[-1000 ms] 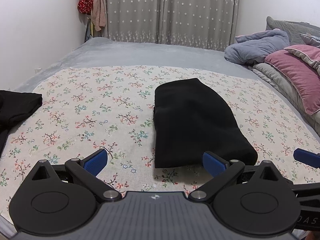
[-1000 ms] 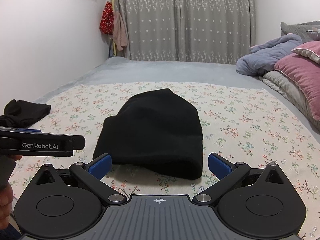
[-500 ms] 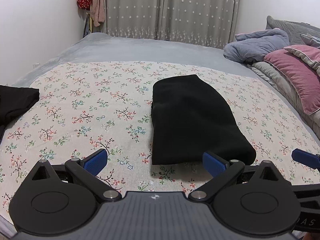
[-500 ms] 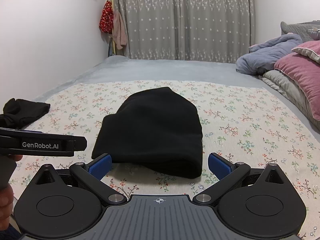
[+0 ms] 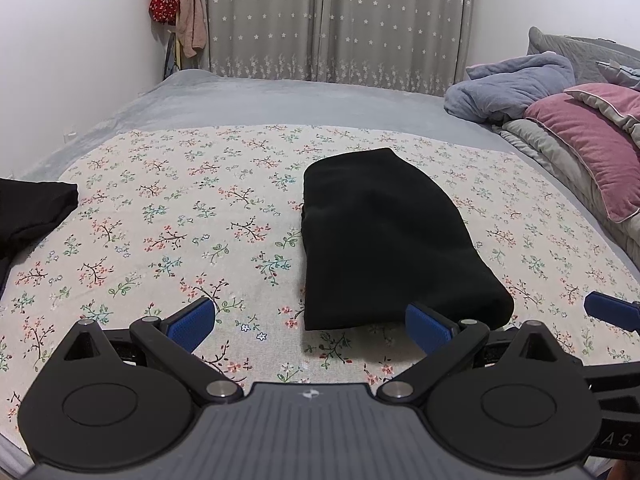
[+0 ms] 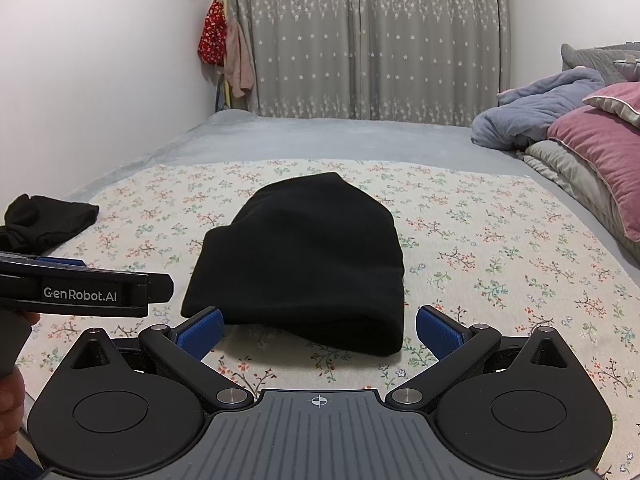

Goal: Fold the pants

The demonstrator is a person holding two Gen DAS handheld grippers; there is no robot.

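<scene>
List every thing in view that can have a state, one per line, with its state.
black pants: folded into a compact bundle, lying flat on the floral sheet
left gripper: open, holding nothing
right gripper: open, holding nothing
second black garment: crumpled, unfolded, at the sheet's left edge
curtains: drawn shut
blue blanket: bunched up

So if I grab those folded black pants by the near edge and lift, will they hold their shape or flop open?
The folded black pants would probably flop: the cloth looks soft, with rounded, slumping edges. The layers seem loose, so lifting one edge likely undoes the fold. They should slide rather than roll on the floral sheet.
</scene>
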